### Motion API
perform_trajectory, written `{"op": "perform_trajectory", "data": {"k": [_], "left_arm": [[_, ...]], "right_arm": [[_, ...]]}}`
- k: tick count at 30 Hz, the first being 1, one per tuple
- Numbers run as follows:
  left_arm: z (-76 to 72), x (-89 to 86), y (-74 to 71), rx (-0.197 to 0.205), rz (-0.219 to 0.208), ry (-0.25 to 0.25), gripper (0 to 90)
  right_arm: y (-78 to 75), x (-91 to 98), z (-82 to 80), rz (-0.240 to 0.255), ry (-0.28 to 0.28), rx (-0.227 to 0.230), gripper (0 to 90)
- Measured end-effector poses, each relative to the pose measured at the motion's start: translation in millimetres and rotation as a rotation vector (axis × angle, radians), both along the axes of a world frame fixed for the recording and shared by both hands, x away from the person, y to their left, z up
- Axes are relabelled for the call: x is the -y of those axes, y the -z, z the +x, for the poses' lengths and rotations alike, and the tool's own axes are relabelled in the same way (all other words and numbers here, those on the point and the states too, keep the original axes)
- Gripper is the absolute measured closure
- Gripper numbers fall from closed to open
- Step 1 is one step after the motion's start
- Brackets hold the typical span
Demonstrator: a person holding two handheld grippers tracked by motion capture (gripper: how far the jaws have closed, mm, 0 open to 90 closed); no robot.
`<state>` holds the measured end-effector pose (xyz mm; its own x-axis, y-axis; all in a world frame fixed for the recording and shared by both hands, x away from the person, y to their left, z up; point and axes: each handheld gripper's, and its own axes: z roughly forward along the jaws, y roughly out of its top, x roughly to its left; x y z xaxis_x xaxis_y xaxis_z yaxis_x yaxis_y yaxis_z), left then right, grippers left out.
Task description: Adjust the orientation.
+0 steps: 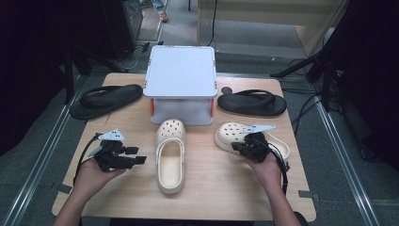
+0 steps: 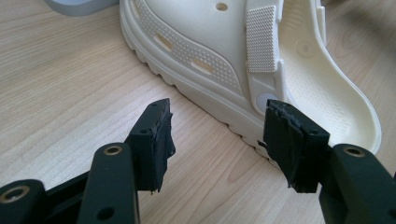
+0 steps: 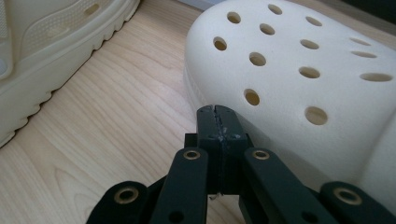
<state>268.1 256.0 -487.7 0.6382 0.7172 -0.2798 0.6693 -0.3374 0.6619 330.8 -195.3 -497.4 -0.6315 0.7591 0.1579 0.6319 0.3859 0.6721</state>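
Note:
Two cream clogs lie on the wooden table (image 1: 207, 188). One clog (image 1: 170, 155) sits in the middle, toe pointing away; in the left gripper view its side and heel strap (image 2: 261, 39) fill the upper right. The other clog (image 1: 235, 135) lies at the right, and its holed toe (image 3: 299, 70) looms in the right gripper view. My left gripper (image 1: 139, 156) rests left of the middle clog, jaws open and empty (image 2: 224, 140). My right gripper (image 1: 236, 147) is at the right clog's near side, its jaws pressed together (image 3: 218, 122) with nothing between them, tips right beside the toe.
A grey-white lidded box (image 1: 181, 80) stands at the back centre. A black flip-flop (image 1: 106, 100) lies at the back left and another black flip-flop (image 1: 252, 102) at the back right. Bare wood stretches along the front edge. Dark stands and cables surround the table.

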Motion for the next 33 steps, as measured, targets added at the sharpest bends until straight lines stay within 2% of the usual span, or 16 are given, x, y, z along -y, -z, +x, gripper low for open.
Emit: {"op": "perform_trajectory", "data": {"k": [6,12,16,19,23,28,33], "left_arm": [[-0.3,0.2,-0.1,0.002,0.003,0.001,42.6],[4.2,1.3,0.2,0.001,0.002,0.013,42.4],[8.0,3.6,0.2,0.000,0.005,0.029,42.4],[12.6,4.4,-0.1,-0.001,0.002,0.030,42.4],[17.5,5.7,-0.1,0.001,-0.004,0.036,42.4],[22.1,6.9,0.1,-0.004,-0.003,0.035,42.4],[23.1,8.6,1.5,-0.002,0.007,0.037,42.5]], "right_arm": [[-3.0,0.6,0.2,0.008,0.005,-0.014,90.0],[-17.0,18.2,-10.1,0.050,0.029,0.017,90.0],[-23.2,36.1,-19.8,0.080,0.059,0.038,90.0],[-26.6,49.1,-26.0,0.077,0.090,0.056,90.0],[-30.1,64.9,-33.4,0.103,0.121,0.064,90.0],[-29.9,81.5,-38.6,0.100,0.175,0.073,90.0],[-24.3,93.4,-34.3,0.082,0.232,0.064,90.0]]}}
